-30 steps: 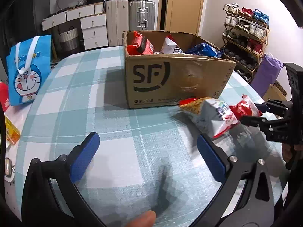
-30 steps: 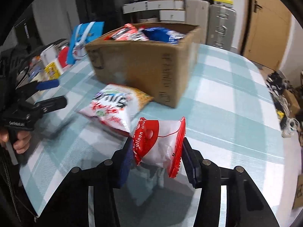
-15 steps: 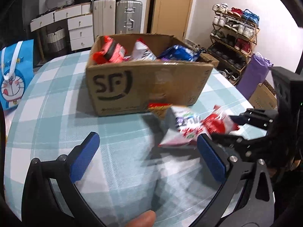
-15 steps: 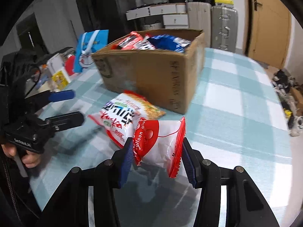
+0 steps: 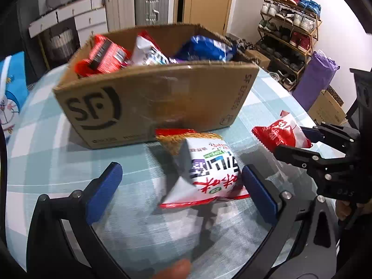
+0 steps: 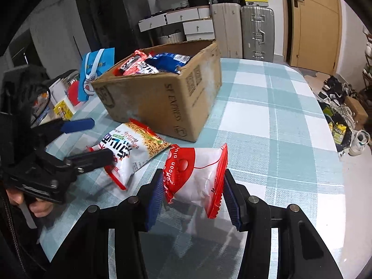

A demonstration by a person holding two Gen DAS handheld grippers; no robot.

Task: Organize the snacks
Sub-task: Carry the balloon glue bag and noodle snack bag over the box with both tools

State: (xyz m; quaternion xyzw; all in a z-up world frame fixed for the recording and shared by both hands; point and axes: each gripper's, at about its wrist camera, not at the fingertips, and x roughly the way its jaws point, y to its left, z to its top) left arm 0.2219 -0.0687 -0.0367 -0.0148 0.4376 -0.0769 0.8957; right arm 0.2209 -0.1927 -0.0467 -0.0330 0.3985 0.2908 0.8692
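Gripping a red-and-white snack packet [image 6: 195, 174], right tool [image 6: 191, 194], left tool [image 5: 181, 186] wide around noodle bag [image 5: 209, 169]

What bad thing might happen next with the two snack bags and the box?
1. The right gripper pinches the red-and-white snack bag only by its puffy sides, so it might slip out before reaching the SF cardboard box.
2. The left gripper is open around the noodle snack bag; closing hard may crush the noodles.
3. The two grippers sit close together and might bump.
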